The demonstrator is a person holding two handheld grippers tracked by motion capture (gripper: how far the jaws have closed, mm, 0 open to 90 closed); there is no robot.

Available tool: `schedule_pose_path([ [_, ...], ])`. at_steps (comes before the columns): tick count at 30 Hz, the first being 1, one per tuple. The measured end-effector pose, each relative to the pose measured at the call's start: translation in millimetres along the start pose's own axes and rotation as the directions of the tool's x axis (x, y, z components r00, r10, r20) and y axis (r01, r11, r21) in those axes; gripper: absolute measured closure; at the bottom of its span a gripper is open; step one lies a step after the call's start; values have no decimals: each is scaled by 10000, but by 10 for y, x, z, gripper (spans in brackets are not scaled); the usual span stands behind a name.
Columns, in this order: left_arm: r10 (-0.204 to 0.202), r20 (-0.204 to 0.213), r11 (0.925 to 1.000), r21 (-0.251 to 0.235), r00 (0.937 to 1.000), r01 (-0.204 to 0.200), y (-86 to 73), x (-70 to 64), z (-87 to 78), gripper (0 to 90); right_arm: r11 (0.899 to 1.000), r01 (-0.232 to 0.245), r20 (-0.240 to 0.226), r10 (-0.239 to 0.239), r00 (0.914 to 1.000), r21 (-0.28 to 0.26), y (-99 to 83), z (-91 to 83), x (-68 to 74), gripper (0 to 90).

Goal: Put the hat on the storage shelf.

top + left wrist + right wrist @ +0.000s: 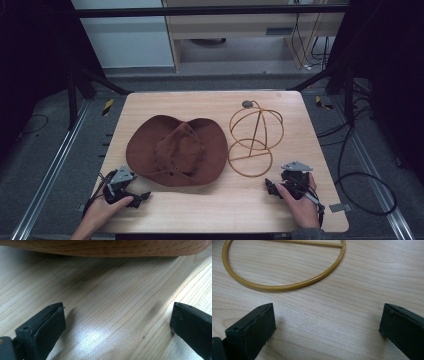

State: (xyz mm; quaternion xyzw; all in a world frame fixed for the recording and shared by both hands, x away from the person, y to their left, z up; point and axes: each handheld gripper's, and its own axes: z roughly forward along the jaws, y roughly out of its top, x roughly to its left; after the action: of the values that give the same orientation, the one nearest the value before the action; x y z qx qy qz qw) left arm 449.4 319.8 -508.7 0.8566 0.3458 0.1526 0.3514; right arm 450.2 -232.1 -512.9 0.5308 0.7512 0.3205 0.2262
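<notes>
1. A brown wide-brimmed hat (pixel 177 150) lies crown-up on the wooden table (pixel 215 102), left of the middle, with its brim reaching toward the near edge.
2. In the left gripper view the hat's brim (pixel 105 247) runs across the top, resting on the wood, with a shadow under it.
3. Just right of the hat stands a golden wire hat stand (pixel 254 137): a round base ring flat on the table, a dome of hoops above it, and a small dark knob on top toward the far edge.
4. The stand's base ring (pixel 284 285) shows in the right gripper view, lying flat on the wood ahead of the jaws and apart from them.
5. The left gripper (pixel 142 196) sits near the table's near-left corner, held by the left hand (pixel 102 210). Its jaws are spread wide with bare wood between them, just short of the hat's brim.
6. The right gripper (pixel 271 186) sits toward the near-right corner, held by the right hand (pixel 302 205). Its jaws are also spread wide over bare wood, near the stand's ring but not touching it.
7. A cable (pixel 350 165) trails over the floor to the right of the table.
</notes>
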Motion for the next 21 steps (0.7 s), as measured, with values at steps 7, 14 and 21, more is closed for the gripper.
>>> schedule_pose_path([
  [7, 427, 181, 9991, -31, 9989, -427, 23, -72, -71, 50, 10000, 20, 9, -20, 10000, -13, 0, 1, -1, 4],
  [14, 99, 118, 9956, -937, 9999, -88, 33, -82, -303, 43, 10000, 2, -1, -2, 10000, 1, 0, 0, 0, 4],
  [21, 335, 561, 9893, -1440, 9979, -252, 100, -161, -463, 48, 10000, 19, -8, -19, 10000, -2, 0, 0, -2, 4],
])
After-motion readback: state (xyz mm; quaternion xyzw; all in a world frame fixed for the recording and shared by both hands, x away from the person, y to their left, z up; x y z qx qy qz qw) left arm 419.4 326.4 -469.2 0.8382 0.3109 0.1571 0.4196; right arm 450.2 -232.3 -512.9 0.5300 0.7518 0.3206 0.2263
